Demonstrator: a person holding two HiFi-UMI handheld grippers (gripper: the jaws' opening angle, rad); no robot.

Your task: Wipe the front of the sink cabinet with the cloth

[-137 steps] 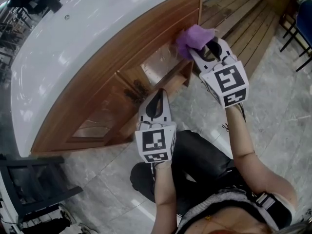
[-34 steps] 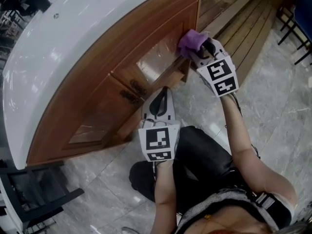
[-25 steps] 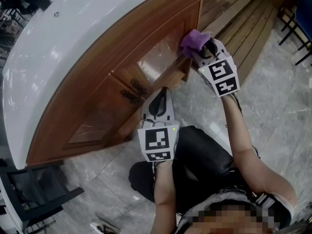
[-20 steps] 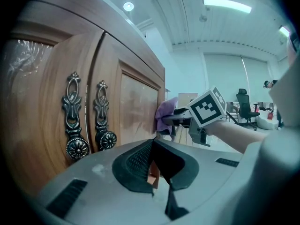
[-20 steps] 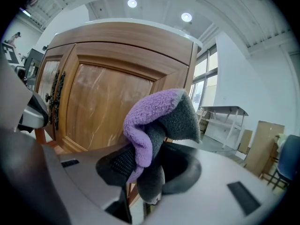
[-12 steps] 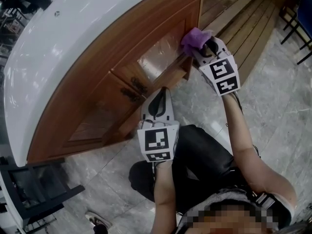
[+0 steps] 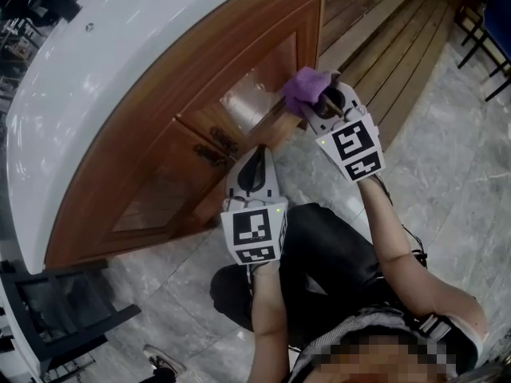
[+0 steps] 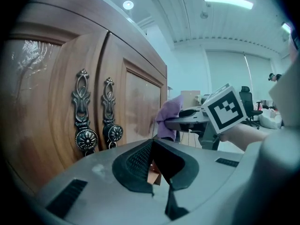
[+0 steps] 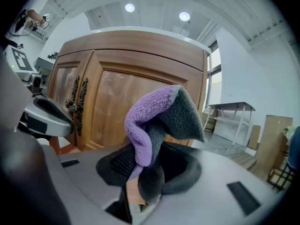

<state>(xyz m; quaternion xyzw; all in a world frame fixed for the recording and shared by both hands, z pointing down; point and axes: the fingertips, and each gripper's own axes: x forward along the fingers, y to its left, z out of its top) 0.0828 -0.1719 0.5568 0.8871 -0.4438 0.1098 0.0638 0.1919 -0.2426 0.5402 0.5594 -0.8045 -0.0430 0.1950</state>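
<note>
Cloth [image 7: 306, 86]: one, purple, sitting at the cabinet's [image 7: 200, 94] right door.
Right gripper [image 7: 321, 104]: jaws are clamping the cloth.
Left gripper [image 7: 257, 155]: jaws are pressing together, empty, pointing at the cabinet's two handles [image 8: 84, 111].

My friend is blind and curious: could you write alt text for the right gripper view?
The right gripper has its jaws shut on a purple and grey cloth, in front of a wooden cabinet door. Ornate metal handles and the left gripper show at the left.
</note>
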